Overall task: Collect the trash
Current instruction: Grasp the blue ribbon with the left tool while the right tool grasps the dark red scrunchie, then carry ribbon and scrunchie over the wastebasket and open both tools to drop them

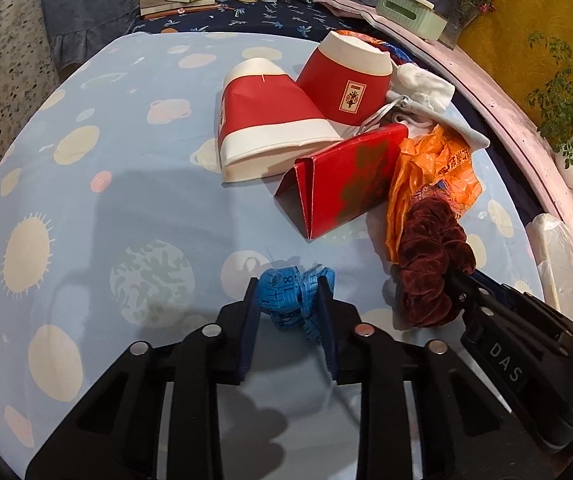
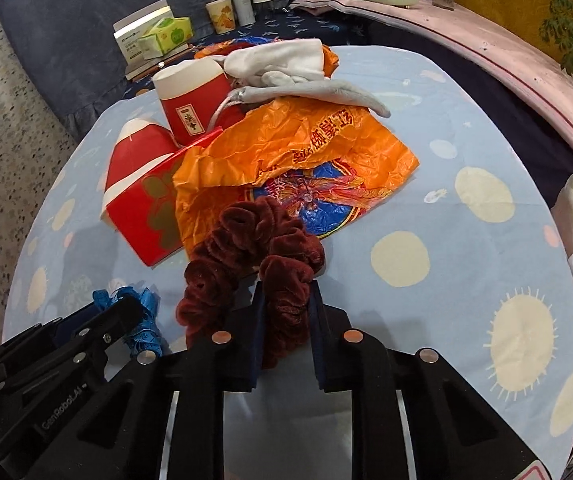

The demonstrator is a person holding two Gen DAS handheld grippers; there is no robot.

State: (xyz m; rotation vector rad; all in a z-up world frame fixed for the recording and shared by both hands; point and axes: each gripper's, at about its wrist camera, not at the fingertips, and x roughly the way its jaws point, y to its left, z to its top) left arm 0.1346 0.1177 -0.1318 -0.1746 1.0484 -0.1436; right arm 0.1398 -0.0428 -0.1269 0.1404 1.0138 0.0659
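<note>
"DAS" stands on the right hand-held gripper (image 1: 452, 280); "GenRobot.AI" on the left hand-held gripper (image 2: 136, 312); "8" on the blue tape measure (image 1: 288, 296).

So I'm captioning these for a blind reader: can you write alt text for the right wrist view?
The right gripper has its fingers closed on a dark red velvet scrunchie lying on a blue planet-print cloth. Behind it lie an orange plastic bag and red paper cups; the left gripper holds a blue tape.

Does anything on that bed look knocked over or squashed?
Yes. One red paper cup lies on its side, flattened at the mouth, leaning against an upside-down red cup. A crumpled orange plastic bag sprawls beside them.
</note>
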